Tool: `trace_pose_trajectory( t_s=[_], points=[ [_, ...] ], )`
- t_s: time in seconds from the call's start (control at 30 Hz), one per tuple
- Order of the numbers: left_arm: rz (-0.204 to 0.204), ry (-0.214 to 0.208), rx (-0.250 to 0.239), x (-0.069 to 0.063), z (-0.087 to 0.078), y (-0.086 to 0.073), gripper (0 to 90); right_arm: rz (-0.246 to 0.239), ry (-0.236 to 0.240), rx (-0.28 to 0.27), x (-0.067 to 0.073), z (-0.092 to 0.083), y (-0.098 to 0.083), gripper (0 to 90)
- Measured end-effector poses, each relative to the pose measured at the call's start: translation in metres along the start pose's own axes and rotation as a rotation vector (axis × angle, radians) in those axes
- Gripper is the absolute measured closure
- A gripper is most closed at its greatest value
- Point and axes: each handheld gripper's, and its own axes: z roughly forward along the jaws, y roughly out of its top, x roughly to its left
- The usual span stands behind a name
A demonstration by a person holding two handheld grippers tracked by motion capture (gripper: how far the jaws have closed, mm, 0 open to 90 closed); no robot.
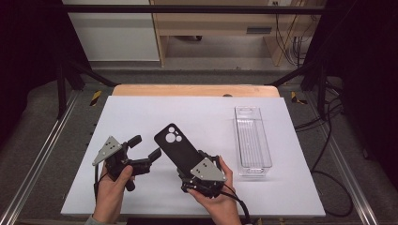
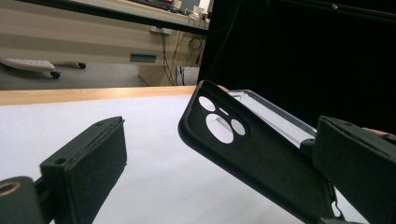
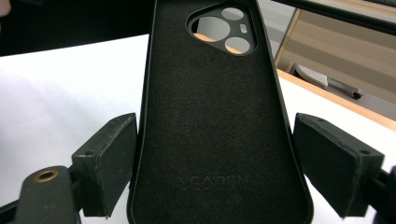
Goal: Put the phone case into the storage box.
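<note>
A black phone case (image 1: 177, 145) with round camera cut-outs hangs tilted above the white mat, its camera end pointing up and to the far left. My right gripper (image 1: 190, 165) is shut on the case's lower end. In the right gripper view its pads (image 3: 109, 163) press the two long edges of the case (image 3: 215, 116), whose felt inside faces the camera. My left gripper (image 1: 145, 146) is held just left of the case, open, with nothing between its fingers (image 2: 88, 163). In the left gripper view the case (image 2: 261, 158) is ahead and to the right.
A clear oblong plastic tray (image 1: 252, 140) stands at the right of the white mat (image 1: 141, 112), also behind the case in the left gripper view (image 2: 280, 116). A wooden table edge (image 1: 195, 90) runs along the back. Metal frame rails flank both sides.
</note>
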Motion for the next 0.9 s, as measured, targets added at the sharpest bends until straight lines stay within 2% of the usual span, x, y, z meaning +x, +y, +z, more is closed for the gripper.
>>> trace_pose_trajectory(
  t_s=[0.33,0.5,0.6,0.63,0.67,0.7,0.9],
  points=[
    [-0.044,-0.002,0.006,0.001,0.004,-0.008,7.8,-0.021,-0.01,-0.016,0.006,-0.001,0.001,16.4],
    [-0.125,-0.027,-0.002,0.007,0.006,-0.013,15.3,-0.04,-0.005,-0.039,0.011,-0.002,0.003,16.4],
    [-0.184,-0.069,-0.003,0.011,0.007,-0.016,22.3,-0.045,0.002,-0.039,0.013,-0.001,0.002,16.4],
    [-0.219,-0.091,-0.012,0.012,0.007,-0.017,25.1,-0.046,0.005,-0.039,0.013,-0.001,0.001,16.4],
    [-0.219,-0.091,-0.012,0.012,0.007,-0.017,28.0,-0.046,0.005,-0.039,0.013,-0.001,0.001,16.4],
    [-0.265,-0.118,-0.023,0.015,0.007,-0.018,30.6,-0.048,0.009,-0.041,0.015,0.0,0.001,16.4],
    [-0.279,-0.119,-0.028,0.017,0.006,-0.02,41.0,-0.053,0.019,-0.041,0.017,0.001,0.0,16.3]
  ],
)
